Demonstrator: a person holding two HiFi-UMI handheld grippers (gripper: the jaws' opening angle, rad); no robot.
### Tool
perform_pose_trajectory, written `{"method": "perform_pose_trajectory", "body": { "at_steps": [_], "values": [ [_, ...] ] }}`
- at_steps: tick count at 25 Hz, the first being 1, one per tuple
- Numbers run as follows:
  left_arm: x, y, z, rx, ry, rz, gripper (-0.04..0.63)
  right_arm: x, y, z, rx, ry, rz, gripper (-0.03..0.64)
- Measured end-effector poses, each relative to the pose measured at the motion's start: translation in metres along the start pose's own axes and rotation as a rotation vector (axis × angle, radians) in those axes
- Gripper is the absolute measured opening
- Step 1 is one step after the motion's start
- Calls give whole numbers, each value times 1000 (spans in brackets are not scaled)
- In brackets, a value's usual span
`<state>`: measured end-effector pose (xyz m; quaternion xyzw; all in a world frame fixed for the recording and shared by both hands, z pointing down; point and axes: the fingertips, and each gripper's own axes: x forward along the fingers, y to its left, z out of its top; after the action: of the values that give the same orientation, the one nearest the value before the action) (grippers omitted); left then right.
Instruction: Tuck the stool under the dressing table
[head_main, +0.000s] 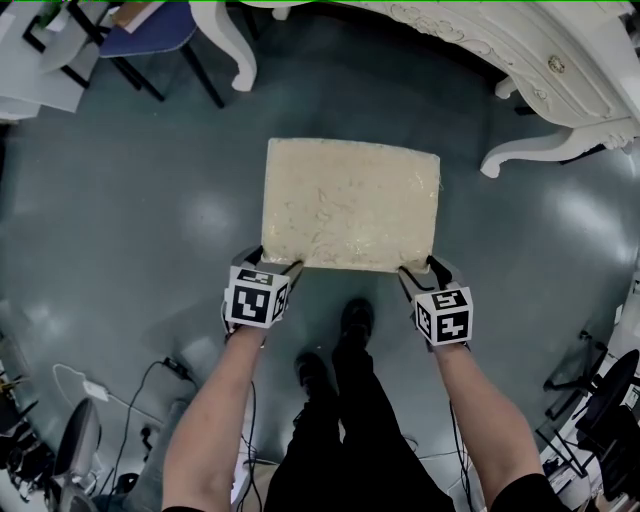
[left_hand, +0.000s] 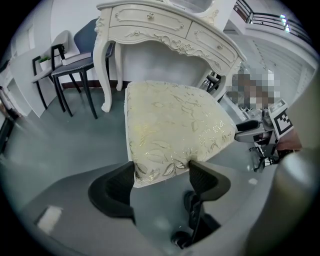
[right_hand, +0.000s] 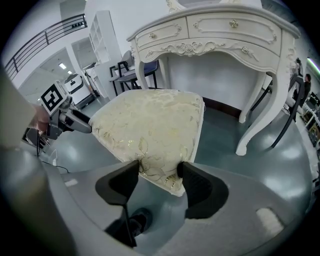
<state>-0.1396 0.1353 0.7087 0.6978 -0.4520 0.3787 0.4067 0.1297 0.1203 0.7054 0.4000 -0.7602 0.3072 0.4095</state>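
The stool (head_main: 350, 205) shows from above as a cream rectangular cushion with a faint gold leaf pattern; its legs are hidden beneath the cushion. The left gripper (head_main: 275, 262) is at the stool's near left corner, and in its own view its two dark fingers (left_hand: 117, 187) are clamped on that corner, with the patterned fabric pinched between them. The right gripper (head_main: 420, 268) is at the stool's near right corner, and its fingers (right_hand: 200, 187) are likewise closed on the cushion's edge. Both forearms reach forward to the stool's near side, and the person's dark shoes (head_main: 355, 320) stand on the grey floor (head_main: 130, 230) just behind that side. The white carved dressing table (head_main: 540, 60) stands beyond the stool's far edge, with its curved legs to either side further on, and the stool is not yet under it. A dark blue chair (head_main: 150, 30) stands beyond the stool's far left corner, beside the dressing table's left leg. Cables (head_main: 150, 390) lie on the floor behind the stool's near left corner
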Motion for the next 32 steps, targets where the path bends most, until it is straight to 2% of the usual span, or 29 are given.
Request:
{"method": "perform_pose_trajectory", "body": {
  "at_steps": [9, 18, 28, 32],
  "values": [
    [15, -2, 41, -18, 18, 18, 367, 10, -33, 33, -18, -17, 15, 279],
    [34, 3, 97, 3, -8, 8, 367, 22, -68, 73, 8, -32, -26, 278],
    [58, 17, 178, 46, -42, -45, 367, 42, -111, 134, 55, -22, -113, 270],
    [65, 27, 207, 75, -62, -74, 365, 48, -120, 158, 85, -36, -154, 245]
  ]
}}
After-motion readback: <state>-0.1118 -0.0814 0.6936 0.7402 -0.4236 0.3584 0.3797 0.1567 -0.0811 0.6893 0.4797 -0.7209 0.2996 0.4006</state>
